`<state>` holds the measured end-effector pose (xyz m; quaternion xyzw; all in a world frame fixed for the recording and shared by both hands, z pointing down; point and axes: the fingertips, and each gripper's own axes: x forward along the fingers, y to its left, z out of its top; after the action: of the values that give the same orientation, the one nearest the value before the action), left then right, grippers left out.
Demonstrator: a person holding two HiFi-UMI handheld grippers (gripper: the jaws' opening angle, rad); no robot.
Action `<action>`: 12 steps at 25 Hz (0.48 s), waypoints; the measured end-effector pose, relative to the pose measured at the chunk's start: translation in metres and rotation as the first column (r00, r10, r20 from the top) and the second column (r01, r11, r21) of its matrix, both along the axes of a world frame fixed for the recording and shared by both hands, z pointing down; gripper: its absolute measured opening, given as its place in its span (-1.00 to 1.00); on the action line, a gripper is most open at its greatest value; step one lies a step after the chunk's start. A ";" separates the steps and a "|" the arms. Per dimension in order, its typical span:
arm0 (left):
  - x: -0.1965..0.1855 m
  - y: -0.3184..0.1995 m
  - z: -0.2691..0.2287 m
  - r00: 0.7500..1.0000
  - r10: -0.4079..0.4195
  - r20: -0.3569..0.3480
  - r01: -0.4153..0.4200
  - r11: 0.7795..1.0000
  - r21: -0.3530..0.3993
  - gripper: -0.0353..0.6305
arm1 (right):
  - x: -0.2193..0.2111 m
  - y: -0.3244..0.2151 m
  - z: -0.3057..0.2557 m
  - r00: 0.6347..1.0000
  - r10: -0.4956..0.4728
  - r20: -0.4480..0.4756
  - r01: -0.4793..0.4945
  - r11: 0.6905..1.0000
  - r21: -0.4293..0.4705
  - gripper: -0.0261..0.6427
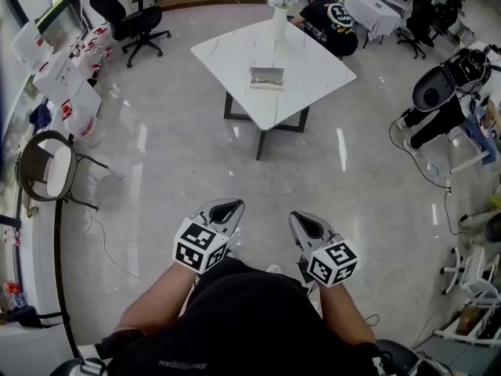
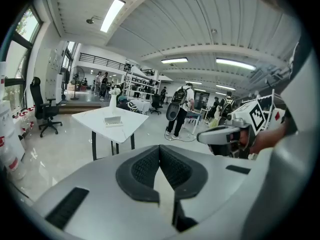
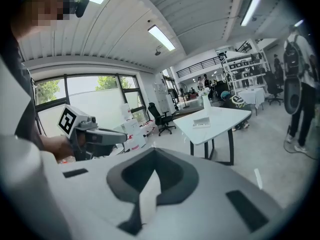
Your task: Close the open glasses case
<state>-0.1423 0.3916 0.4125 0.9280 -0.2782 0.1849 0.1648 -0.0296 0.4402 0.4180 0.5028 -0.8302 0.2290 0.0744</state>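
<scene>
Both the left hand-held gripper (image 1: 227, 207) and the right hand-held gripper (image 1: 302, 218) hang at waist level, jaws together and empty, evidently because the glasses case (image 1: 267, 77) lies far ahead of them on the table (image 1: 317, 73), beyond reach.

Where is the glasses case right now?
The glasses case lies near the middle of the white table, at the top centre of the head view, just this side of the white vase.

- The left gripper (image 2: 160, 151) has its dark fingers (image 2: 142, 171) meeting at the tips.
- Far ahead, the glasses case (image 2: 113, 120) lies on a white surface (image 2: 92, 117).
- The right gripper (image 2: 202, 137) shows at the right edge, held level.
</scene>
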 end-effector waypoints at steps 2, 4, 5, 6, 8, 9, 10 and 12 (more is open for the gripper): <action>-0.008 -0.009 -0.002 1.000 0.010 0.008 -0.011 1.000 0.015 -0.88 | -0.009 -0.008 -0.001 1.000 0.007 -0.002 -0.007 1.000 0.003 -0.92; -0.015 -0.016 -0.002 1.000 0.021 0.013 -0.022 0.999 0.024 -0.88 | -0.017 -0.015 -0.002 1.000 0.013 -0.005 -0.013 1.000 0.004 -0.92; -0.018 -0.018 -0.002 1.000 0.028 0.013 -0.028 0.999 0.024 -0.88 | -0.021 -0.017 -0.002 1.000 0.018 -0.007 -0.018 1.000 0.003 -0.92; -0.021 -0.021 -0.003 0.999 0.034 0.011 -0.035 0.999 0.024 -0.88 | -0.024 -0.019 -0.002 1.000 0.024 -0.009 -0.024 1.000 0.002 -0.92; -0.027 -0.026 -0.003 0.999 0.048 0.009 -0.049 0.998 0.027 -0.88 | -0.030 -0.023 -0.002 0.999 0.036 -0.016 -0.036 0.999 0.003 -0.92; -0.030 -0.028 -0.003 0.998 0.056 0.009 -0.057 0.998 0.030 -0.88 | -0.033 -0.025 -0.002 0.999 0.042 -0.020 -0.042 0.999 0.003 -0.92; -0.034 -0.030 -0.002 0.998 0.064 0.010 -0.064 0.997 0.032 -0.88 | -0.036 -0.027 -0.002 0.999 0.049 -0.023 -0.049 0.999 0.004 -0.92; -0.041 -0.035 0.000 0.997 0.076 0.013 -0.076 0.997 0.034 -0.88 | -0.042 -0.030 -0.001 0.998 0.064 -0.029 -0.064 0.998 0.004 -0.92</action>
<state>-0.1838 0.3567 0.4122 0.9396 -0.2467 0.1914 0.1400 -0.0712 0.4100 0.4169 0.5323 -0.8129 0.2228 0.0785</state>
